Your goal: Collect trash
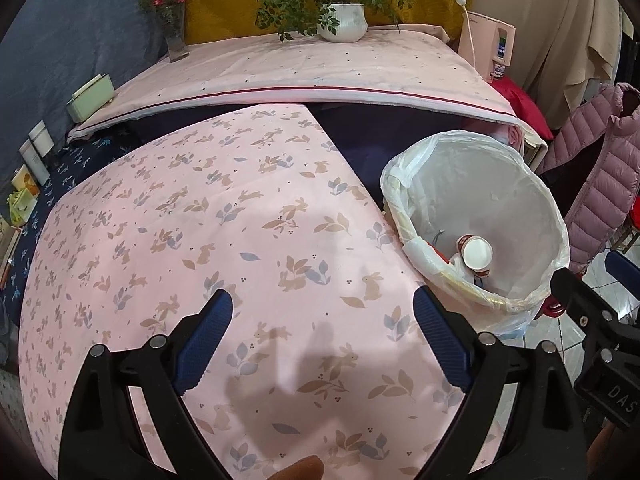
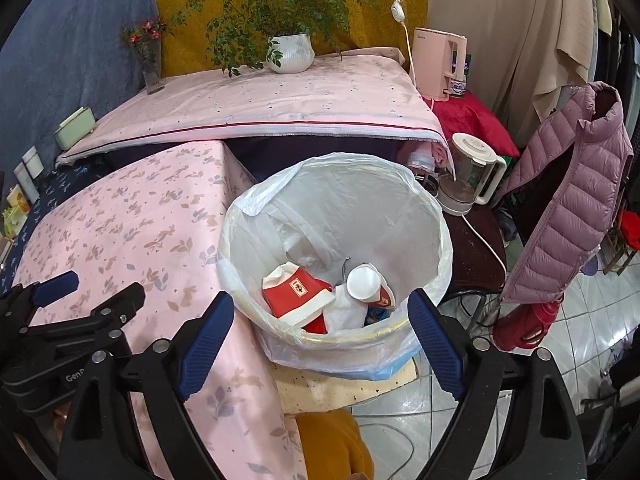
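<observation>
A trash bin (image 2: 436,216) lined with a white plastic bag stands beside the pink rabbit-print table (image 2: 120,224). Inside it lie a red and white carton (image 2: 294,294), a white paper cup (image 2: 363,284) and crumpled white paper. My right gripper (image 2: 322,316) hovers over the bin's near rim, open, with nothing between its blue pads. My left gripper (image 1: 322,324) is open above the bare tablecloth (image 1: 240,220), left of the bin (image 1: 532,208). The cup (image 1: 477,255) shows inside the bin in the left wrist view. The left gripper also appears at the left edge of the right wrist view.
A higher table (image 2: 280,100) behind carries a potted plant (image 2: 290,52) and a flower vase (image 2: 150,68). A blender jug (image 2: 470,172), a pink appliance (image 2: 438,64), a purple padded jacket (image 2: 568,196) and a red flask (image 2: 528,322) stand right of the bin. Small boxes (image 1: 86,98) line the left wall.
</observation>
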A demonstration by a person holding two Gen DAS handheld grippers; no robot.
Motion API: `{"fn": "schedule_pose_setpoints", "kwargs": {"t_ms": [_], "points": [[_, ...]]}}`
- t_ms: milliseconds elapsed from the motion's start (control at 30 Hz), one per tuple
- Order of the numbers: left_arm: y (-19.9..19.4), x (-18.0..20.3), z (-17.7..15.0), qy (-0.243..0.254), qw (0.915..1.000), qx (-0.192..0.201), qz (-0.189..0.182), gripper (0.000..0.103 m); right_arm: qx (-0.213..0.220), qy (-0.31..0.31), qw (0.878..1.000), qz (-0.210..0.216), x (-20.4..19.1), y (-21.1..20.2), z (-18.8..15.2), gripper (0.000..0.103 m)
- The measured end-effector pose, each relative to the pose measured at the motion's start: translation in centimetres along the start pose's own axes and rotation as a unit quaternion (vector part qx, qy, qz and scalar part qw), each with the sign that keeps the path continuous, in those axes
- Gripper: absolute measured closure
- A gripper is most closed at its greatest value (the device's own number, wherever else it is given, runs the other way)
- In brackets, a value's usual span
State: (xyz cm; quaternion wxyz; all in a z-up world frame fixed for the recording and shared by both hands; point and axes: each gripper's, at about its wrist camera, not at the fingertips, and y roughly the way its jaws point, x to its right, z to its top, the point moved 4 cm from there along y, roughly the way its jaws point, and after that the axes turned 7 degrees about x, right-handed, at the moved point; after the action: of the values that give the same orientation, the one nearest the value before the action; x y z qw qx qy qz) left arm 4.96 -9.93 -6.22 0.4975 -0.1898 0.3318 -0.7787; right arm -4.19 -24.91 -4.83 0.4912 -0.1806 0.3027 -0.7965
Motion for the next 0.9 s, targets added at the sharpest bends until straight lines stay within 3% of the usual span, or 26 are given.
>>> {"fn": "schedule_pose_setpoints", "kwargs": {"t_ms": [67, 900], "points": [[-0.1, -0.1, -0.2, -0.002, 1.0, 0.0, 0.003, 0.016, 0.002, -0.004, 1.0, -0.004, 0.0, -0.1, -0.2, 0.006], [0.0, 0.9, -0.9, 0.004, 0.9999, 0.002, 0.01, 0.012, -0.013, -0.004, 1.0, -0.004, 0.3, 0.6, -1.7, 0.007]]}}
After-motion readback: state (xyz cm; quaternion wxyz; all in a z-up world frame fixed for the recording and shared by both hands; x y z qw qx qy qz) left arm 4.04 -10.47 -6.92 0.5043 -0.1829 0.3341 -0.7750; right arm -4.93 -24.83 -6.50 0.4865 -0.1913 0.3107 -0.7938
